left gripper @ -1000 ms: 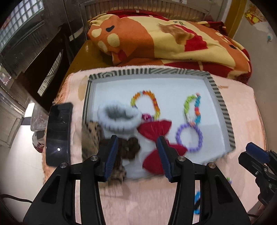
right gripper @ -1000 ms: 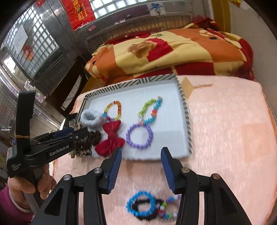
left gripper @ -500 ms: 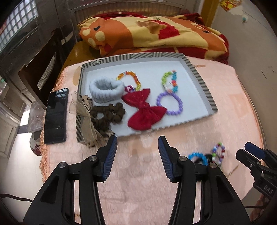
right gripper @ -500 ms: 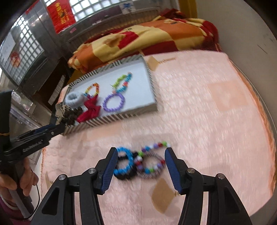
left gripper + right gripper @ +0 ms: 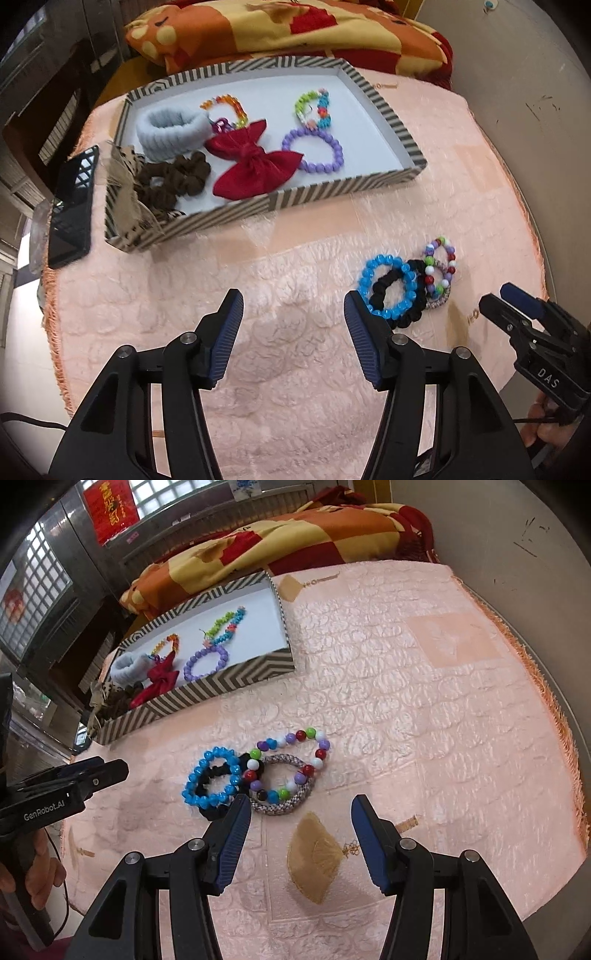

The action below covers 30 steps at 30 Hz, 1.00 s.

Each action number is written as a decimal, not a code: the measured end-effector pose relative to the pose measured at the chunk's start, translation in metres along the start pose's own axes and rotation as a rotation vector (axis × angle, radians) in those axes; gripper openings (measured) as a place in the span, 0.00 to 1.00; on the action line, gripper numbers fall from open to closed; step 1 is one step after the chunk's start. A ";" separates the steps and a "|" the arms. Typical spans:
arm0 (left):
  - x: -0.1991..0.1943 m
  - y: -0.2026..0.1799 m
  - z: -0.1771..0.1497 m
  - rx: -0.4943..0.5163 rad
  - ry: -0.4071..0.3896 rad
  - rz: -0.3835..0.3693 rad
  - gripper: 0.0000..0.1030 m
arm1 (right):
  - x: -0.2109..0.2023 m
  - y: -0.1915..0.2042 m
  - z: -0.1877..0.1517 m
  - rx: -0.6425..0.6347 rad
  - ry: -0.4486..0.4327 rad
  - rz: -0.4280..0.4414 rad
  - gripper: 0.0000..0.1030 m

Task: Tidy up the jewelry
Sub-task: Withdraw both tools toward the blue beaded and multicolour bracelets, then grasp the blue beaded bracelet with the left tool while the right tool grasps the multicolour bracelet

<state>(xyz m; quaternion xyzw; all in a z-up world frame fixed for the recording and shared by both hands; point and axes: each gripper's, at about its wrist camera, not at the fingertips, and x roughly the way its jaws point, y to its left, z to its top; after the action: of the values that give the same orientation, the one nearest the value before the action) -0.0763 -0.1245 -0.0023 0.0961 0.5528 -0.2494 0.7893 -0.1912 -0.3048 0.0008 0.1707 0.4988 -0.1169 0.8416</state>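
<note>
A striped tray (image 5: 332,190) (image 5: 207,696) holds a grey scrunchie (image 5: 170,129), a brown scrunchie (image 5: 173,181), a red bow (image 5: 255,162), a purple bead bracelet (image 5: 314,151) and two coloured bracelets. On the pink cloth lies a pile: a blue bead bracelet (image 5: 212,779) (image 5: 388,286), a black scrunchie (image 5: 210,810), a multicoloured bead bracelet (image 5: 291,764) and a woven band (image 5: 291,799). My right gripper (image 5: 301,814) is open just in front of the pile. My left gripper (image 5: 293,315) is open over bare cloth, left of the pile.
A black phone (image 5: 72,203) lies left of the tray. A folded orange and yellow blanket (image 5: 288,33) lies behind the tray. The cloth's fringed edge (image 5: 554,701) runs along the right, near a wall.
Both grippers have pulled back from the tray toward me. The right gripper has come down close to the pile of bracelets. Both stay open.
</note>
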 end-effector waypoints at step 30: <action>0.045 -0.009 0.012 -0.010 0.090 0.011 0.55 | 0.056 -0.009 0.034 0.066 0.064 0.154 0.09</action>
<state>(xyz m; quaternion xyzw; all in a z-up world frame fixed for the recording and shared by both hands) -0.0590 -0.1504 -0.0381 0.1063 0.5885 -0.2375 0.7655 -0.1409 -0.3286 -0.0345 0.2398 0.5068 -0.0627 0.8257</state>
